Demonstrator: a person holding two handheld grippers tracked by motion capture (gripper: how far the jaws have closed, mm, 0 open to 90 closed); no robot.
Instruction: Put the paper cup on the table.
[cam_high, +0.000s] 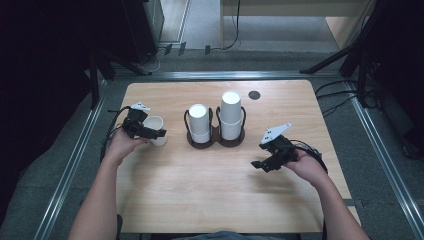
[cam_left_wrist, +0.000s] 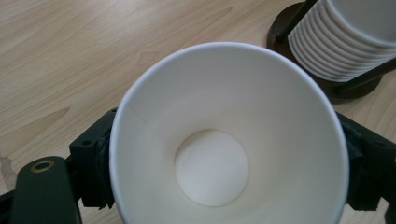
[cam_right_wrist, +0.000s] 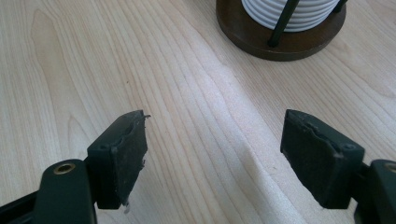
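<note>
No text, label, brand, number or sign can be read anywhere. The cup (cam_left_wrist: 224, 140) between the left gripper's (cam_high: 150, 132) jaws is plain white inside and out. The cup stacks (cam_high: 231, 116) ahead of both grippers carry no print, and their holder (cam_right_wrist: 280, 32) is bare dark wood. The table (cam_high: 200, 190) under the right gripper (cam_right_wrist: 212, 158) shows only wood grain.
</note>
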